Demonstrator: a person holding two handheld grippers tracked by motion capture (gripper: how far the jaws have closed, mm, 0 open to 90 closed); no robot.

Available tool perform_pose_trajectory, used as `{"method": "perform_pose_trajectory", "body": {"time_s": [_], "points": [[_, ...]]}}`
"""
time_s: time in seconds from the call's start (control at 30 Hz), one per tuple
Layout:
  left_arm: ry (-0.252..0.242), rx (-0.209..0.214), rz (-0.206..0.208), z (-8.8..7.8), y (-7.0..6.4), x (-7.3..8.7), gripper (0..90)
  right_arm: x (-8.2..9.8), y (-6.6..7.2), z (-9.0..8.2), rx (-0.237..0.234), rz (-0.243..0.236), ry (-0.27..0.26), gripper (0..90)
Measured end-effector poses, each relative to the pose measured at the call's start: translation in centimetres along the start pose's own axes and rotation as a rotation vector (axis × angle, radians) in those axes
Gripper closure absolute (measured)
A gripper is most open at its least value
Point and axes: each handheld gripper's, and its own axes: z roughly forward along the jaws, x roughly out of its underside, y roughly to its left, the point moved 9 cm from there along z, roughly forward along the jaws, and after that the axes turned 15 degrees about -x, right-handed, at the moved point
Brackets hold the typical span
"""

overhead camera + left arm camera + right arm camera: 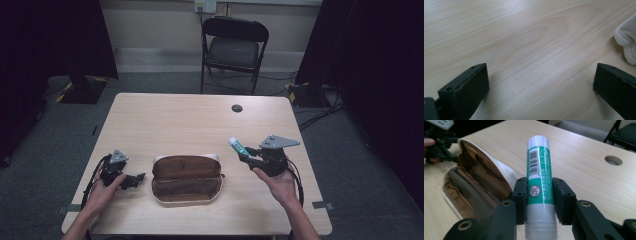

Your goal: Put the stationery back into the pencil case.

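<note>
Grey carpet and dark curtains surround a pale wood desk (pixel 200 120), w/ a black folding chair (pixel 234 45) behind it and a round cable hole (pixel 237 108) near the far edge. High view: an open brown-lined pouch w/ white outside (pixel 186 179) lies at the desk's near middle. Left gripper (pixel 134 179) sits low on the desk just left of the pouch, held by the left hand (pixel 102 192), jaws pointing toward the pouch. Right gripper (pixel 246 156) is to the right of the pouch, held by the right hand (pixel 276 181), w/ a green-and-white glue stick (pixel 238 146) sticking out up-left from its jaws; grey plate on top. Left gripper view: adds what the high view can't resolve, i.e. jaws spread wide w/ nothing between them, bare wood grain close below, and a white padded corner of the pouch (pixel 627 42) at the right edge. Right gripper view: close detail, jaws pinching the glue stick (pixel 539 182) around its lower green label, barcode and white cap end pointing away. Pouch (pixel 474 185) gapes open to the left, and beyond it, top left, the left gripper (pixel 441 142) w/ fingers on it. Cable hole (pixel 613 160) at right, chair (pixel 624 133) at top right.
</note>
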Motion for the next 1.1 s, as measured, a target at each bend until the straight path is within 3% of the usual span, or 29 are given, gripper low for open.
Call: {"method": "perform_pose_trajectory", "body": {"time_s": [0.23, 0.4, 0.67, 0.83, 1.1], "points": [[0.0, 0.0, 0.0, 0.0, 0.0, 0.0, 0.0, -2.6, 3.4, 0.3, -0.078, -0.063, -0.037, 66.0], [0.0, -0.001, 0.0, 0.0, 0.0, 0.0, 0.0, -3.5, 6.2, 1.3, -0.13, -0.119, -0.029, 66.1], [-0.002, -0.006, 0.003, 0.0, 0.0, 0.0, 0.0, -2.5, 10.4, 5.5, -0.24, -0.179, 0.06, 66.1], [-0.002, -0.006, 0.003, 0.0, 0.0, 0.0, 0.0, -1.4, 11.1, 9.0, -0.285, -0.181, 0.125, 66.0], [-0.002, -0.006, 0.003, 0.0, 0.0, 0.0, 0.0, 0.7, 10.6, 12.9, -0.309, -0.159, 0.209, 66.0]]}}
